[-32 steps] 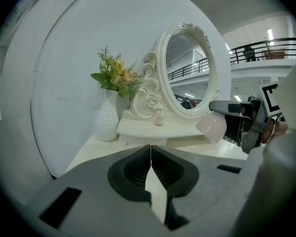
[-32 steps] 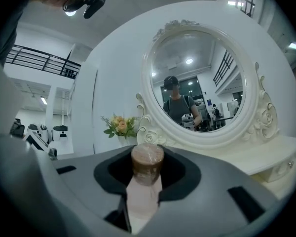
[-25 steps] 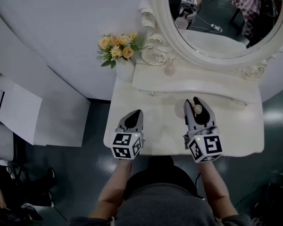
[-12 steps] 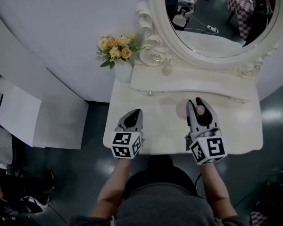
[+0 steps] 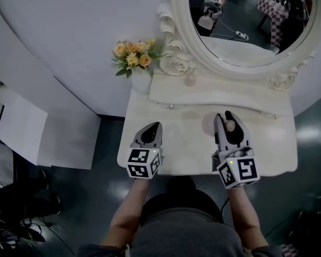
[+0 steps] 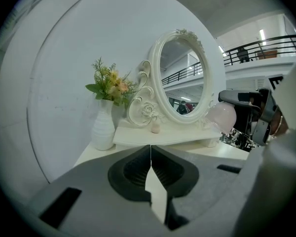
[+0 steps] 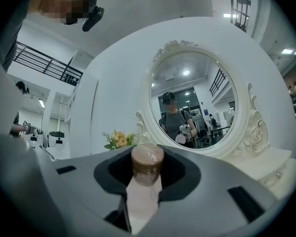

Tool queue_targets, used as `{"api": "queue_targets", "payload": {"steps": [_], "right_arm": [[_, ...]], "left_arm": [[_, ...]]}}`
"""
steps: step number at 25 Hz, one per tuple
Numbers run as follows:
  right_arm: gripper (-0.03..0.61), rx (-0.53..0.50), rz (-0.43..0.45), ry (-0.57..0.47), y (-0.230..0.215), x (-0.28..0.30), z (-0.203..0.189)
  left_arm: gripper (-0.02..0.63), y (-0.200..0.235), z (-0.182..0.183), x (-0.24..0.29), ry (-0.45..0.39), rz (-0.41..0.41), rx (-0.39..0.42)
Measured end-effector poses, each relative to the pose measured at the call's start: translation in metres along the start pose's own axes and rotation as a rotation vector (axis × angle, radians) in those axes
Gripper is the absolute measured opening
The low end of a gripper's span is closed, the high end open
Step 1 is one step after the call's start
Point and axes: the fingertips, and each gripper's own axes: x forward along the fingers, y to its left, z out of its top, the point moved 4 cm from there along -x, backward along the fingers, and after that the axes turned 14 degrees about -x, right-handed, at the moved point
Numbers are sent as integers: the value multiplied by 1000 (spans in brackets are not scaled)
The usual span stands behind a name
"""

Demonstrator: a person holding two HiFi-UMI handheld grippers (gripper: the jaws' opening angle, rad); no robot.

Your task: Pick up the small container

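Comparing the head view with the second before, we note only a small change: the right gripper [image 5: 226, 119] sits slightly further right and nearer the person, while the left gripper [image 5: 154, 126] has not moved from its spot over the front left of the dressing table [image 5: 182, 149]. The grip itself is unchanged. The right jaws stand part-way apart and are clamped on the small container [image 7: 147, 163], whose brown cap shows at the jaw tips with its pale pink body below. In the left gripper view the same container [image 6: 221, 116] appears to hang above the tabletop rather than rest on it, and the head view shows a soft shadow on the table just left of the right jaws, which fits a lift. We judge that the pick is essentially done and the present motion is a carry or a steadying drift, not a regrasp. The left jaws are together with nothing between them; only the white tabletop shows past their tips. A second small bottle [image 5: 190, 80] stands untouched on the raised shelf [image 5: 230, 95] under the mirror [image 5: 246, 31], near the vase of flowers [image 5: 134, 63]. Remaining risk, in our judgement: the rounded body could slip if the hold loosens.
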Motion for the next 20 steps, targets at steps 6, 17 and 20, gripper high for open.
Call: {"api": "queue_targets", "payload": {"steps": [6,17,20], "right_arm": [[121,11,-10,-12,-4,-3,4],[121,25,-23,-19,-10,-9,5],[121,30,-24,-22,-12,-11,6]], "left_arm": [[8,-1,1,-1,-3,2,2],[8,-4,0,0,-8,3,8],[8,-5,-1,0,-7,5,9]]}}
